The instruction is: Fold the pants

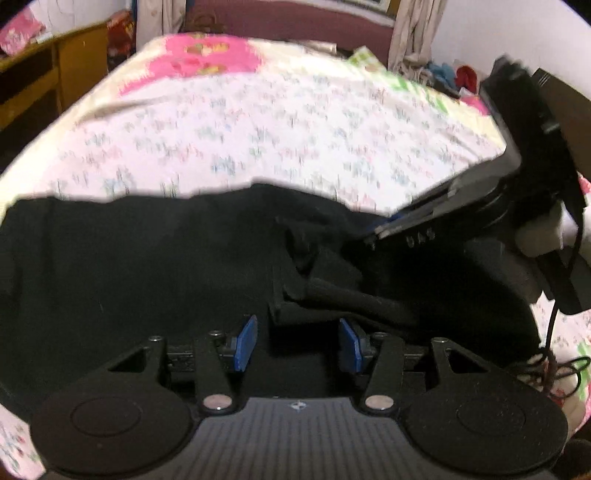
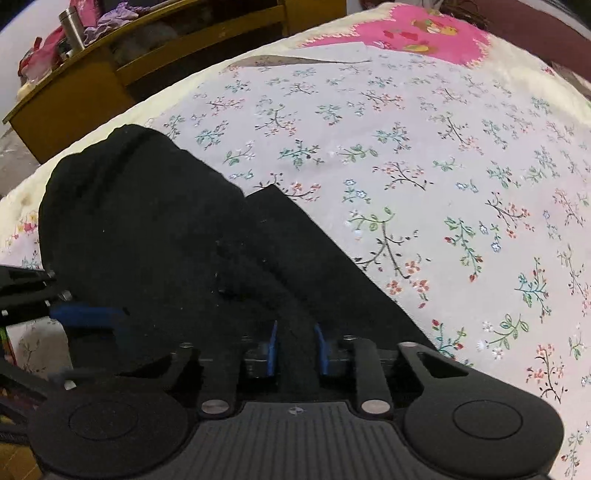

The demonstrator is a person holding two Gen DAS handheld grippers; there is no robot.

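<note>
Black pants (image 1: pixel 147 266) lie bunched on a floral bedsheet (image 1: pixel 277 129). In the left wrist view my left gripper (image 1: pixel 298 341) is open, its blue pads apart just over a folded edge of the pants. My right gripper's body (image 1: pixel 443 221) comes in from the right onto the cloth. In the right wrist view my right gripper (image 2: pixel 297 347) has its blue pads closed on a fold of the pants (image 2: pixel 166 229). The left gripper's blue pad (image 2: pixel 88 314) shows at the left edge on the same cloth.
The bed (image 2: pixel 443 166) has a pink patch (image 2: pixel 424 33) near its far end. A wooden shelf unit (image 2: pixel 92 81) with clutter stands to the left. A black cable (image 1: pixel 554 362) trails at the right. A dark headboard (image 1: pixel 295 18) is at the back.
</note>
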